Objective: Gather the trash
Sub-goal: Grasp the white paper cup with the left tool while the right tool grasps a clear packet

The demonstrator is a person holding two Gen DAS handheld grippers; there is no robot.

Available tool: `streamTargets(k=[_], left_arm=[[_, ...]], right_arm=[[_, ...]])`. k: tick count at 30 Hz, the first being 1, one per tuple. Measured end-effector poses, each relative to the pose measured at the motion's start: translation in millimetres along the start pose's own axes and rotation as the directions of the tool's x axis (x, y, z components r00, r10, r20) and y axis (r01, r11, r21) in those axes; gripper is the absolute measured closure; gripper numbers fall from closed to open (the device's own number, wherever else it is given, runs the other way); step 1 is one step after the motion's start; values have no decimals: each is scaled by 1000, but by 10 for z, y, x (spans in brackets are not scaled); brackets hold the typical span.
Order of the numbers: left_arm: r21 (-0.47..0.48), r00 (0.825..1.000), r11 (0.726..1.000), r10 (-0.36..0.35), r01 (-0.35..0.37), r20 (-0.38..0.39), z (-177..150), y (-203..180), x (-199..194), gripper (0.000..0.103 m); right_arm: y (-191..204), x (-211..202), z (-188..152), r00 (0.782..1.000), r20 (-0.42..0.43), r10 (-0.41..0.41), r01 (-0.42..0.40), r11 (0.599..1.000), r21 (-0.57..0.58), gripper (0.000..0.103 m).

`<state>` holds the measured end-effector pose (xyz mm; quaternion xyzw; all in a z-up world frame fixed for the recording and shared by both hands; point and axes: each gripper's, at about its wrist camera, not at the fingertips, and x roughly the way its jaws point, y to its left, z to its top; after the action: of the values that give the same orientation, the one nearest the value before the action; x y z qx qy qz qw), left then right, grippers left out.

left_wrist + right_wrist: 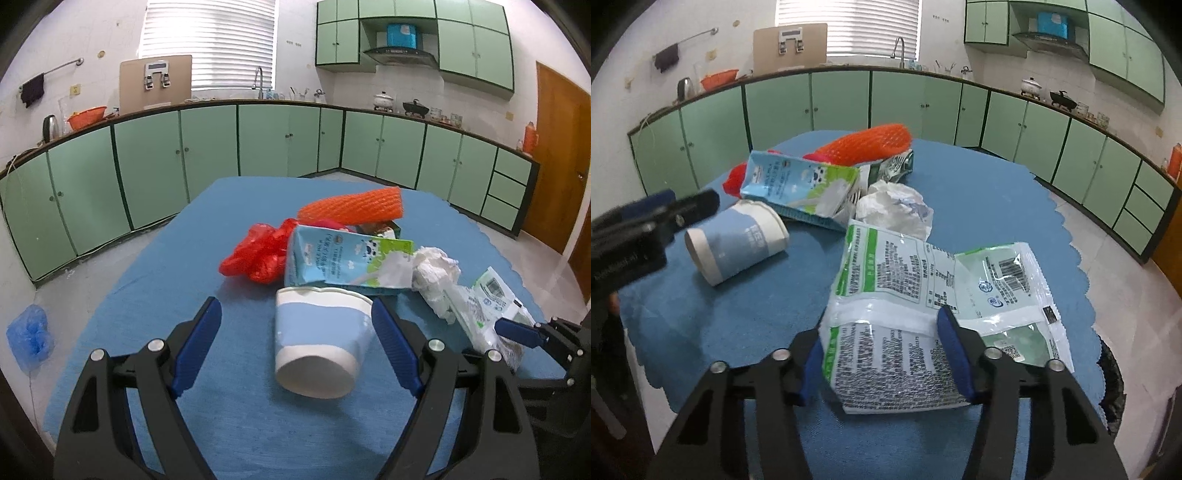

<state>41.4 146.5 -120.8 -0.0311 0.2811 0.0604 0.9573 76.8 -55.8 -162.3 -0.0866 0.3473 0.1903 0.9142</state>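
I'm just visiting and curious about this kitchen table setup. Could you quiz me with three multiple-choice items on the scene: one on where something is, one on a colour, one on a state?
1. Where is the paper cup?
A. Between the left gripper's fingers
B. On the floor
C. Inside the milk carton

2. What colour is the foam net sleeve?
A. Green
B. Orange
C. Black

3. How is the cup positioned?
A. Upright
B. Lying on its side
C. Stacked on another cup

Answers: 1 A, the blue pads flank it on the table. 2 B, it is bright orange behind the carton. 3 B, its base faces the camera.
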Motion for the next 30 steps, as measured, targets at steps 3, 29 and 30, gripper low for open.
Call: streamTargets(k=[3, 29, 30], left_arm=[[13, 1000, 1000, -10, 10, -11, -9, -55, 28, 22], [63, 993, 998, -12, 19, -115, -127, -246, 404, 36], [61, 993, 998, -15, 22, -114, -125, -253, 388, 38]], right_arm=[[-31, -28, 25, 1000, 7, 27, -27, 1000, 8, 70], [-221, -169, 149, 996, 45, 81, -84, 994, 68, 86], [-226, -181, 149, 996, 46, 82, -85, 994, 70, 86]])
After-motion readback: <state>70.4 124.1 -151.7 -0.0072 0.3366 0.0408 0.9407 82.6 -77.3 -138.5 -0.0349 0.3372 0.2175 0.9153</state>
